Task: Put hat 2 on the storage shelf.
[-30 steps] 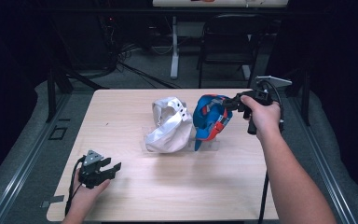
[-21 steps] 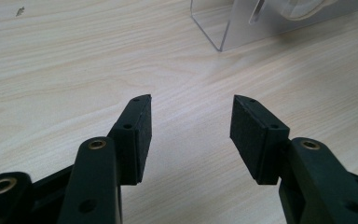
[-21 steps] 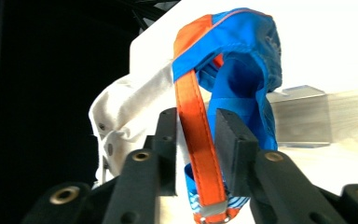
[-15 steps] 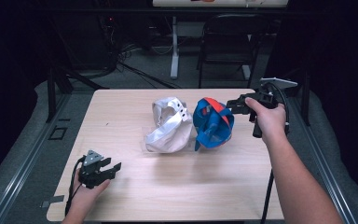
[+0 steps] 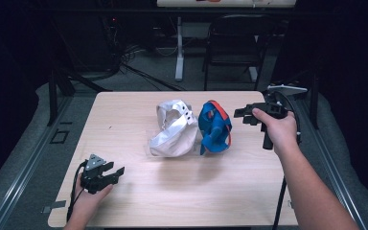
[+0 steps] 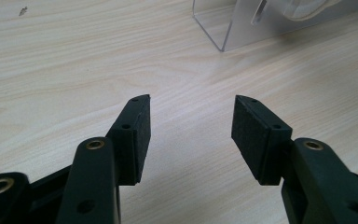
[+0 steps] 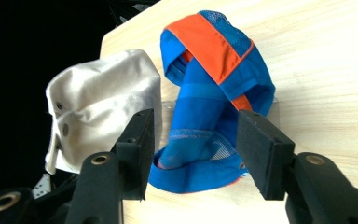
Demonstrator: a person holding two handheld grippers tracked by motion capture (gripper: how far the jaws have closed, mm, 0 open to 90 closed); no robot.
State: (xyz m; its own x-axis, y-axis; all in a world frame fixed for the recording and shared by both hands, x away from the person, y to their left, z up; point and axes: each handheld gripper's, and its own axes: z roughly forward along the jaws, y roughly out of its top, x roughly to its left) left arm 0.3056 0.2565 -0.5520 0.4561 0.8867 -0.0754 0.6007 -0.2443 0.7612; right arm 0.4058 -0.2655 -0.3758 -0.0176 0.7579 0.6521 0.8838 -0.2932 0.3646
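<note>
A blue and orange cap (image 5: 214,127) stands upright near the table's middle, with a white cap (image 5: 175,129) close on its left. My right gripper (image 5: 243,115) hangs open just right of the blue cap, apart from it. In the right gripper view the blue cap (image 7: 209,102) sits beyond the open right gripper (image 7: 193,128), and the white cap (image 7: 102,102) is to its left. My left gripper (image 5: 115,173) rests open near the table's front left corner. In the left gripper view the left gripper (image 6: 191,105) frames bare wood, with a clear stand (image 6: 242,23) farther off.
The wooden table (image 5: 124,110) has bare room along its front and left side. A black chair (image 5: 235,43) and a white table leg (image 5: 179,48) stand on the dark floor beyond the far edge. A cable (image 5: 74,191) trails from the left gripper.
The right gripper has drawn back to the right, away from the blue cap, which now stands more upright beside the white cap. The left gripper has not moved.
</note>
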